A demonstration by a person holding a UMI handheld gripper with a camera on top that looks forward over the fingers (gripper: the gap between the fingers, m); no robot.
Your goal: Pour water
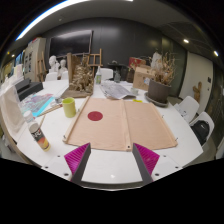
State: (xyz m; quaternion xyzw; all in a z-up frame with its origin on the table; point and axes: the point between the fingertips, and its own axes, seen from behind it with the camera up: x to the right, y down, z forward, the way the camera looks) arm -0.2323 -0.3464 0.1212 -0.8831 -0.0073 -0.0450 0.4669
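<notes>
- The gripper (112, 160) hangs above the near edge of a white table (190, 140), its two fingers spread wide with nothing between them.
- The left finger's magenta pad (78, 158) and the right finger's pad (147, 157) both sit over the table's near rim, apart from every object.
- Just ahead of the fingers lie two pale wooden boards (120, 122) side by side, touching along their inner edges and covering the middle of the table.
- A dark red round disc (96, 116) lies flat on the left board, well inside its edges.
- A yellow-green cup (69, 106) stands upright just off the left board's left edge, beyond the left finger.
- A small bottle with an orange label (38, 136) stands near the table's left rim, nearer than the cup and well apart from it.
- Papers and coloured sheets (40, 102) lie left of the cup, toward the far left edge.
- Between the fingers and the boards' near edge runs a strip of bare white tabletop.
- To the right of the boards the table is bare out to its curved rim; white chairs (196, 115) stand just past that rim.
- Beyond the far edge of the table stand a potted dry plant (160, 80) and wooden furniture (90, 68); more clutter there is too small to tell.
</notes>
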